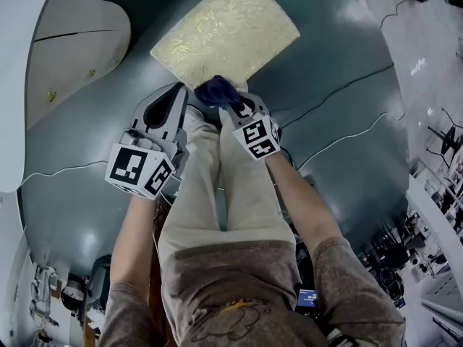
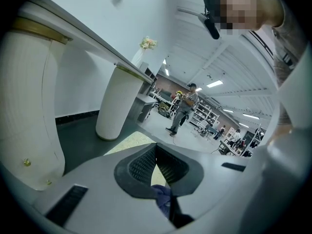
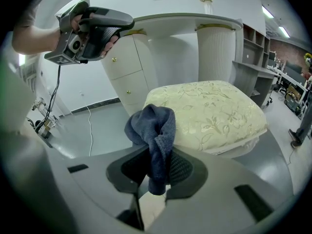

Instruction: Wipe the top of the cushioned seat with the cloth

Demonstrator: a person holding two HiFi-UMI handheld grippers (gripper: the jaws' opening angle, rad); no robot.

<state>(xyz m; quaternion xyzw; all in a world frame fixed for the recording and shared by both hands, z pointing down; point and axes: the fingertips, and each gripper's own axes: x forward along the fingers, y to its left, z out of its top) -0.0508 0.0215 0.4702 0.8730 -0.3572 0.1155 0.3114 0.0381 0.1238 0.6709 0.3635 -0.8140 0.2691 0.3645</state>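
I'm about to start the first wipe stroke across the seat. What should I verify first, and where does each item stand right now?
1. Grip on the cloth: ok. The right gripper has its claw shut on it.
2. Cloth on the top of the cushioned seat: not ok. It is at the near edge, not laid on top.
3. Seat top free of objects: ok. Nothing lies on it.
4. Cloth spread for wiping: not ok. It is bunched and hanging.
5. Left gripper out of the path: ok. It is held up to the left, claw shut and empty.
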